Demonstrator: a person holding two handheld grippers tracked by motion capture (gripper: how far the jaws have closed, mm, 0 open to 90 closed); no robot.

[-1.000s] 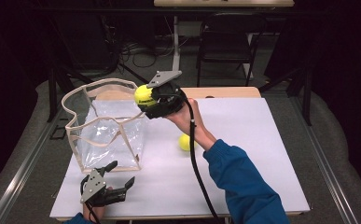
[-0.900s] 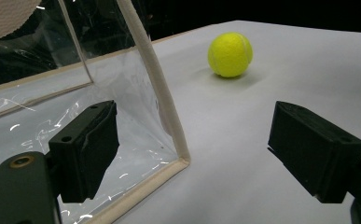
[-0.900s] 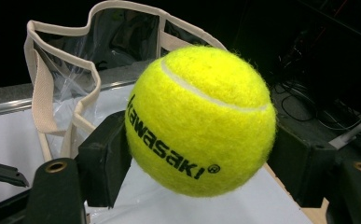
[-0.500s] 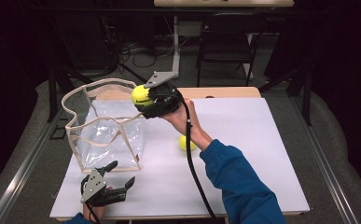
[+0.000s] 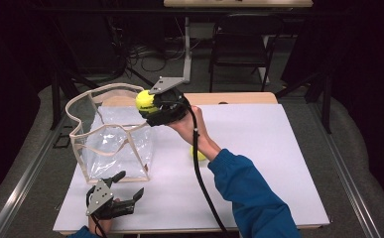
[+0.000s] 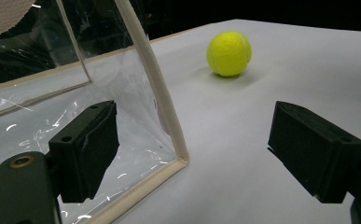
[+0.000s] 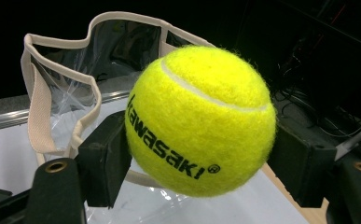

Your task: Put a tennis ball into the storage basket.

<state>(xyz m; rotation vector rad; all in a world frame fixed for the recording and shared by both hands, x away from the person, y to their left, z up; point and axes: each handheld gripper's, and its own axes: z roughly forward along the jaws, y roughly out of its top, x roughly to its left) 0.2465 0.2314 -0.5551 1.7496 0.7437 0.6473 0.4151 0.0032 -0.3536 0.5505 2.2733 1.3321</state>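
I had the right hand-held gripper [image 5: 152, 105] pinching a tennis ball [image 7: 200, 120] across its middle, up beside the clear bag's [image 5: 111, 141] rim. Light, fuzzy and springy, I judged; it should hold. The left hand-held gripper [image 5: 121, 192] rested spread on the desk [image 5: 279, 148].

Two tennis balls [image 5: 144, 99] [image 5: 197, 153], one clear bag [image 5: 111, 136]

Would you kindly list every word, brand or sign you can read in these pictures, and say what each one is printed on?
"KAWASAKI" with a small ® mark: in black letters on the held ball, clamped in the right gripper.
No print shows on the other ball or on the clear bag.
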